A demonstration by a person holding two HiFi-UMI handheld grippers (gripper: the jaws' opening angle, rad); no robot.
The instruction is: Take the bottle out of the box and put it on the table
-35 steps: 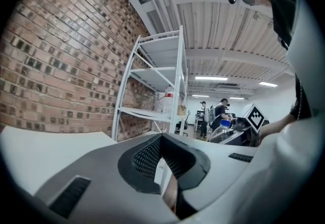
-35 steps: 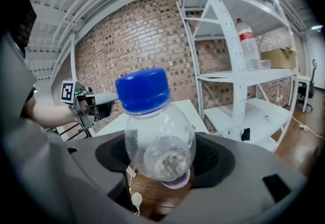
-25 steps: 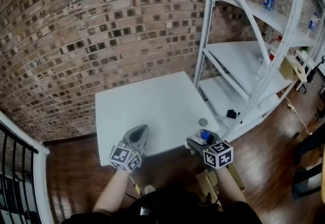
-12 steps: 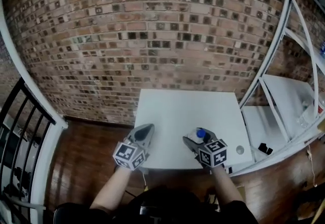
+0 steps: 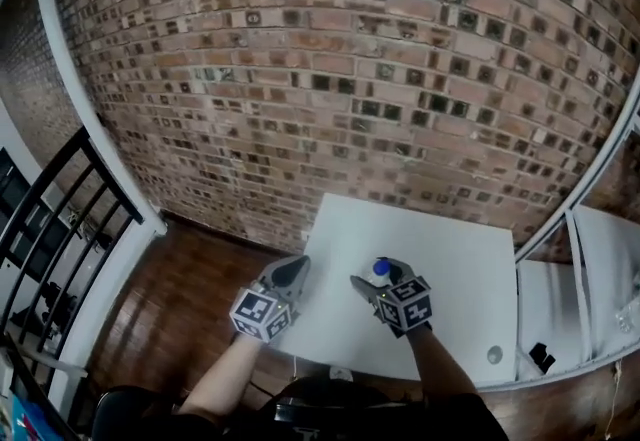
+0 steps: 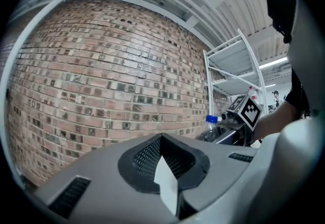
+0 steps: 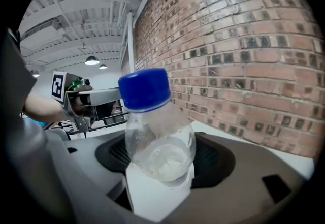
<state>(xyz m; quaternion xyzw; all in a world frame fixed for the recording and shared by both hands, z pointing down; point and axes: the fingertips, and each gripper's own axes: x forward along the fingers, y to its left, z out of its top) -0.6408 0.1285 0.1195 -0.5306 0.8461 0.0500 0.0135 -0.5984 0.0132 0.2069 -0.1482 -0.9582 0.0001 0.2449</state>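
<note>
A clear plastic bottle [image 7: 158, 139] with a blue cap [image 5: 381, 268] sits tilted between the jaws of my right gripper [image 5: 372, 281], which is shut on its body. The gripper carries it above the near part of the white table [image 5: 450, 259]. The bottle [image 6: 210, 125] and the right gripper [image 6: 231, 129] also show at the right of the left gripper view. My left gripper [image 5: 293, 271] hovers at the table's near left edge, shut, with nothing between its jaws [image 6: 162, 141]. No box is in view.
A brick wall [image 5: 300, 79] stands behind the table. A black railing [image 5: 60, 229] runs at the left and white shelving [image 5: 600, 269] at the right. A small grey disc [image 5: 493, 354] lies near the table's front right corner. Wooden floor [image 5: 200, 279] lies below.
Both grippers have swung left, the right one carrying the bottle from the table's front right corner to over its near left part. The shelving and the box have slid out of view.
</note>
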